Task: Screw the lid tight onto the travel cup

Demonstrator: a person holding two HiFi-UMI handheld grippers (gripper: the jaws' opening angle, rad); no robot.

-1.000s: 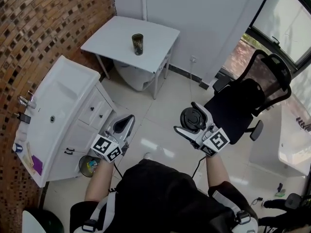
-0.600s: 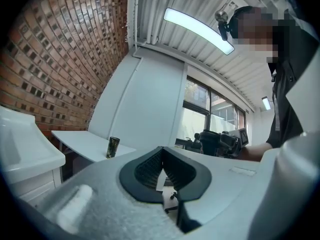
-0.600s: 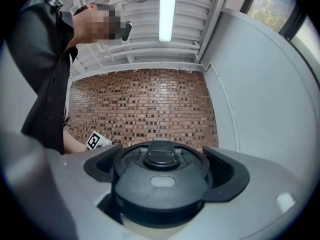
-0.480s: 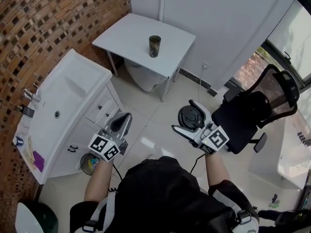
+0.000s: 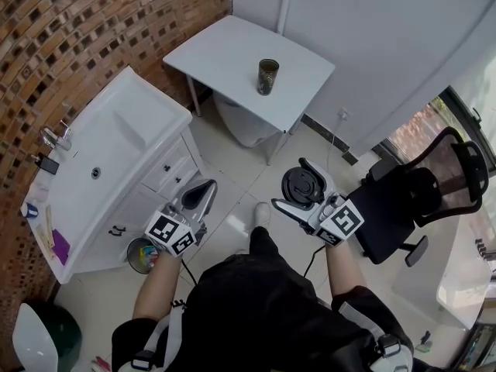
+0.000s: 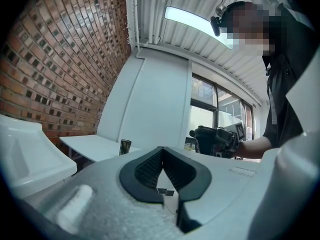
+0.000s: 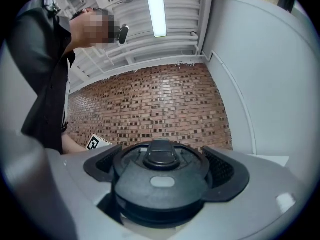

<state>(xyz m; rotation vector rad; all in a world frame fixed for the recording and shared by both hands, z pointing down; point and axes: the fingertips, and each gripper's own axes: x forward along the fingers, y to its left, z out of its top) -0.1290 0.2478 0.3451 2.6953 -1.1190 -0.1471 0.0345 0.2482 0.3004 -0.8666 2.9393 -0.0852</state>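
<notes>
The travel cup [image 5: 267, 77], dark and patterned, stands upright and lidless on the white table [image 5: 225, 56] far ahead; it shows small in the left gripper view [image 6: 125, 146] too. My right gripper [image 5: 304, 189] is shut on the round black lid [image 5: 301, 186], its jaws spread wide around the rim; in the right gripper view the lid [image 7: 161, 179] fills the space between the pads, flip cap up. My left gripper [image 5: 200, 197] is shut with nothing in it, its pads [image 6: 150, 168] pressed together. Both grippers hang above the floor, well short of the table.
A white washbasin cabinet [image 5: 108, 169] stands along the brick wall at left, a small bin [image 5: 142, 254] at its foot. A black office chair [image 5: 418, 196] is at right. A white bucket-like object sits under the table [image 5: 244, 126]. The person's shoe [image 5: 260, 214] is on the tiled floor.
The person has walked toward the table, so the cup and table lie closer and lower in the head view. A foot has stepped forward. Both grippers keep their hold and pose.
</notes>
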